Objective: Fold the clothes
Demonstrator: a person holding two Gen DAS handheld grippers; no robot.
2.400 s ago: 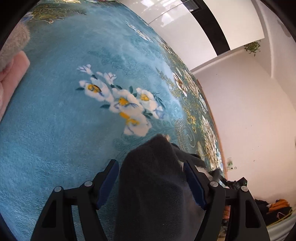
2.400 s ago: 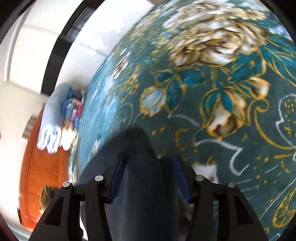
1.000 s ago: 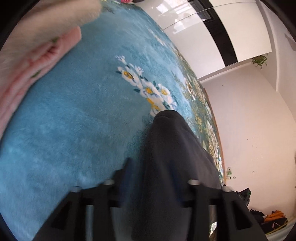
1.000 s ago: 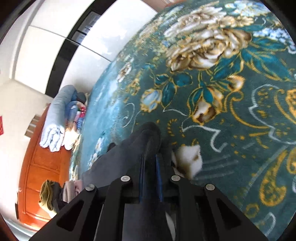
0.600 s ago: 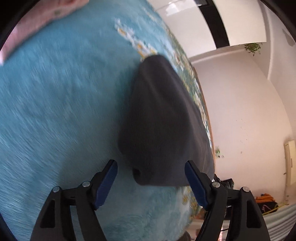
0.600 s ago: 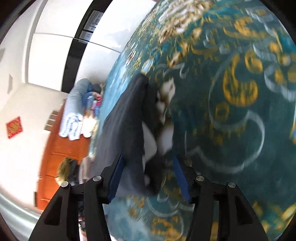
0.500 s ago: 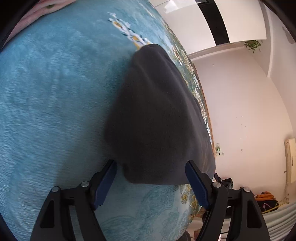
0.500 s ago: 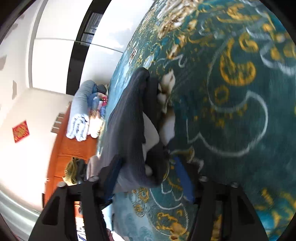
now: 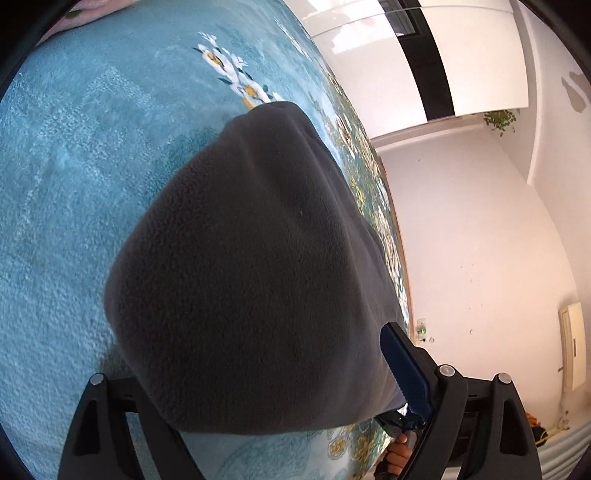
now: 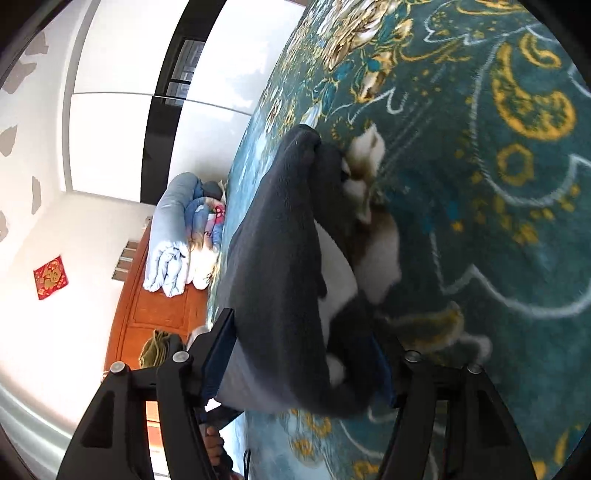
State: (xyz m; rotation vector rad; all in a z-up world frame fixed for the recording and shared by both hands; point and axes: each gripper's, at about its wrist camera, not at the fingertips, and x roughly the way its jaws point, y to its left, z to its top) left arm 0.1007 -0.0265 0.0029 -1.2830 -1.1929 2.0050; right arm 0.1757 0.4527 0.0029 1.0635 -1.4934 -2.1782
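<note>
A folded dark grey fleece garment lies on the teal flowered blanket. My left gripper is open, its jaws wide on either side of the garment's near end; the cloth hides the left fingertip. In the right wrist view the same garment shows its folded edge with white lining, lying on the blanket. My right gripper is open, its blue pads on either side of the garment's near end.
A pink cloth lies at the top left of the left view. A rolled pale blue duvet and patterned bedding sit by an orange wooden headboard. White walls surround the bed.
Both grippers were shut on the garment a second ago; both have opened and let it go. The garment now lies on the blanket, and both grippers have moved in closer to its near end.
</note>
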